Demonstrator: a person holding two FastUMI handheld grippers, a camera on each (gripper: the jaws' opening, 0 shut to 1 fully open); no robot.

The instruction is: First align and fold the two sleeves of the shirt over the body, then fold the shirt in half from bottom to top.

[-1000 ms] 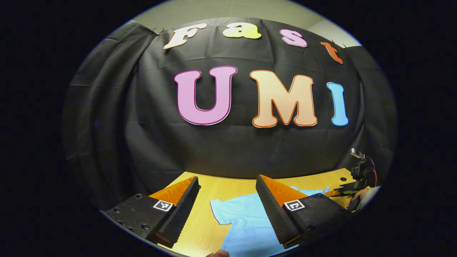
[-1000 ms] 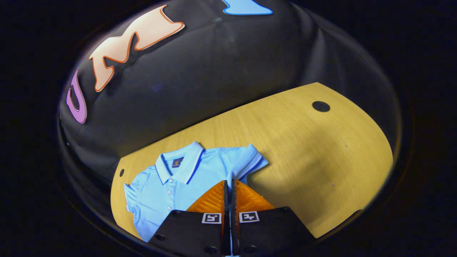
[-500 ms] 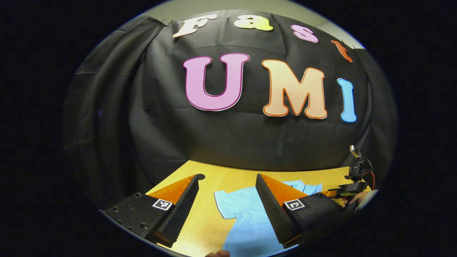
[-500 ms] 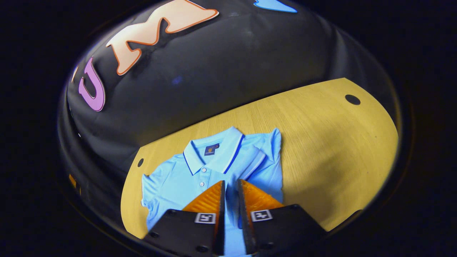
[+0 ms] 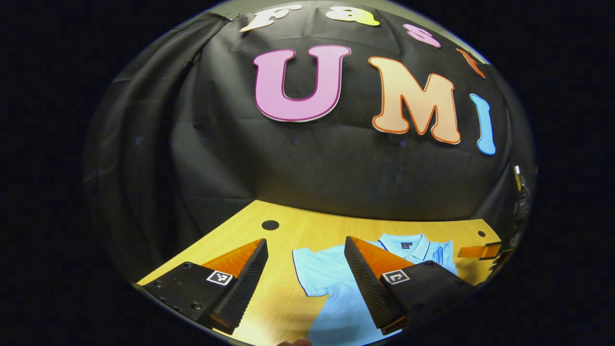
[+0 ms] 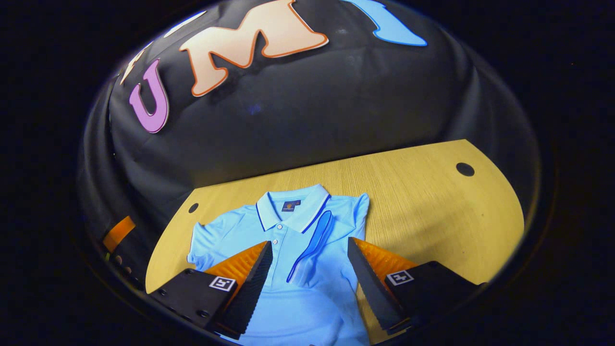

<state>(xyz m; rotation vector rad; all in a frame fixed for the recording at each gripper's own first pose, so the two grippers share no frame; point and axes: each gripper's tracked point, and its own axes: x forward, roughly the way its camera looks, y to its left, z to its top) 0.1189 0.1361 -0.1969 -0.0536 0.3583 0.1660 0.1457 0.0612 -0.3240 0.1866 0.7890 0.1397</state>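
Blue shirt (image 6: pixel 298 269) is lying flat on table (image 6: pixel 423 202), one sleeve (image 6: pixel 312 245) folded beside the collar; both grippers (image 6: pixel 307 283) (image 5: pixel 305 283) are hovering, fingers apart, likely freeing it.

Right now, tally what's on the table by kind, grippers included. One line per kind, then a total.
Light blue polo shirt with dark-trimmed collar: 1, one sleeve folded over the body, the other spread flat
Handheld grippers: 2, left gripper and right gripper, jaws of both apart, neither holding cloth
Wooden table: 1
Round dark holes in the tabletop: 2
Total: 6
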